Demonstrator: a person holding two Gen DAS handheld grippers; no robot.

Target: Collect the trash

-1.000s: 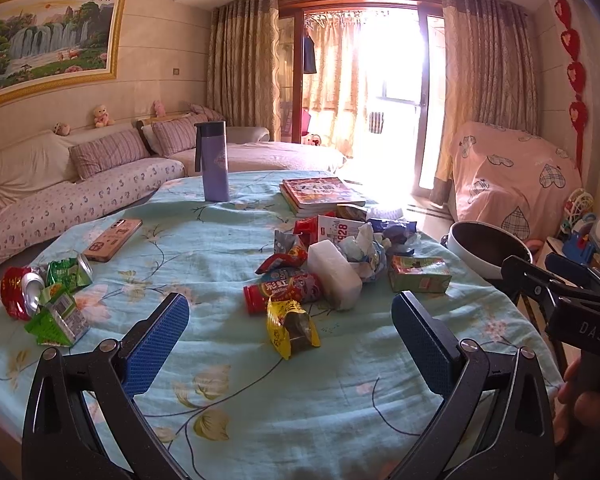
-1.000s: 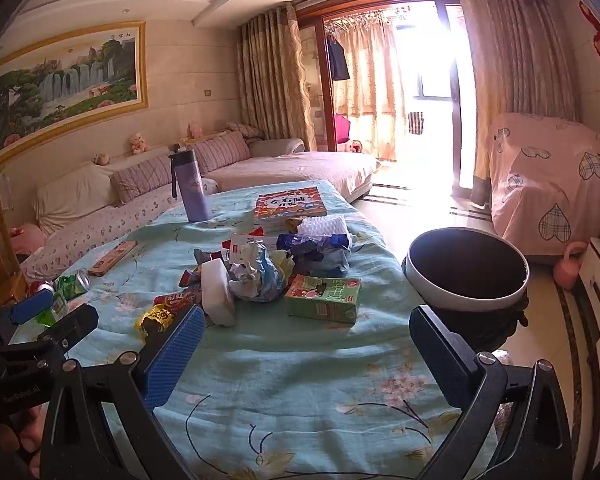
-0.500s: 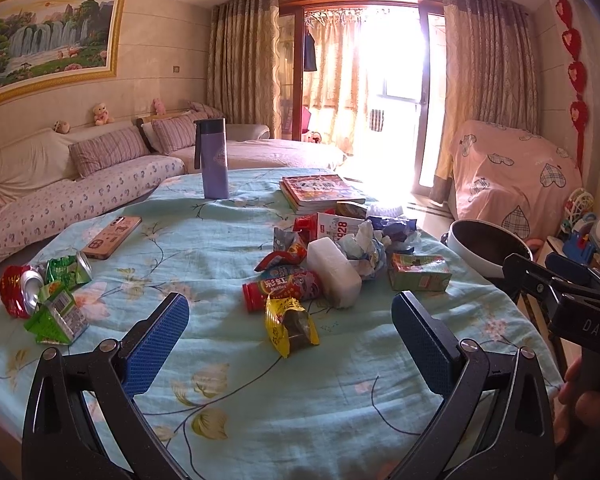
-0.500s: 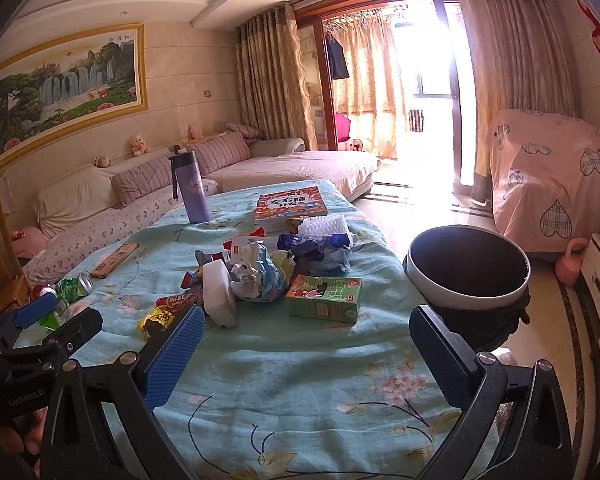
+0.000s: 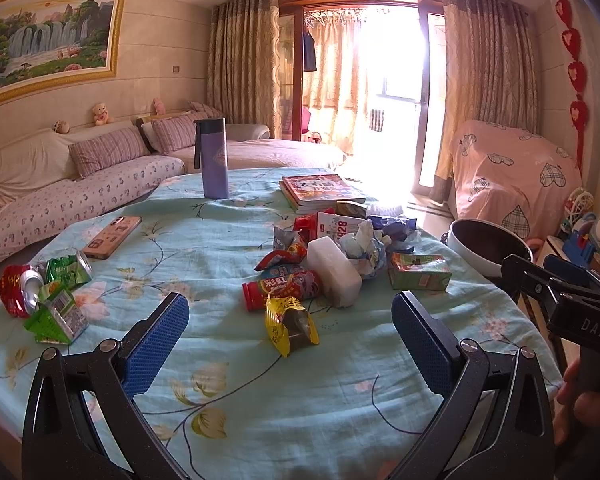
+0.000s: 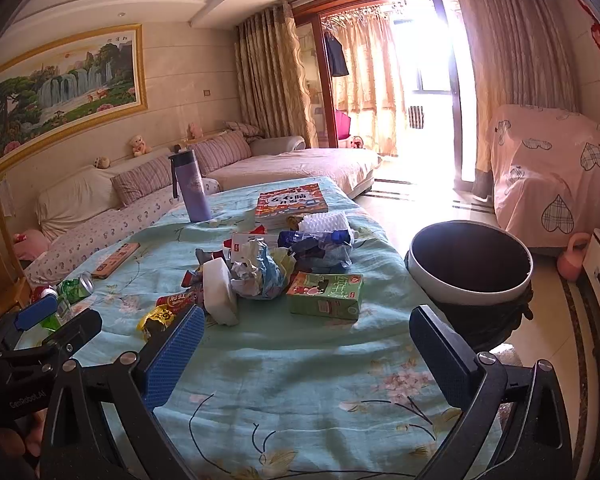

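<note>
We hold the left gripper [image 5: 290,334] and the right gripper [image 6: 306,350] spread wide and empty above a table [image 5: 340,412] draped in a pale blue flowered cloth. The trash heap [image 5: 332,264] of wrappers, cartons and tissue lies at twelve o'clock, crushed cans [image 5: 40,284] at nine. The bin [image 6: 470,264] stands off the table's edge at two o'clock. A sofa [image 5: 80,196] lines the far wall.

Purple flask [image 5: 214,158], books [image 5: 320,192] and phone [image 5: 112,237] on tablecloth [image 5: 228,392].

Floral-clothed table [image 5: 228,392] bears wrappers [image 5: 290,326], cartons [image 6: 326,295], cans [image 5: 20,288], books [image 6: 290,202]
</note>
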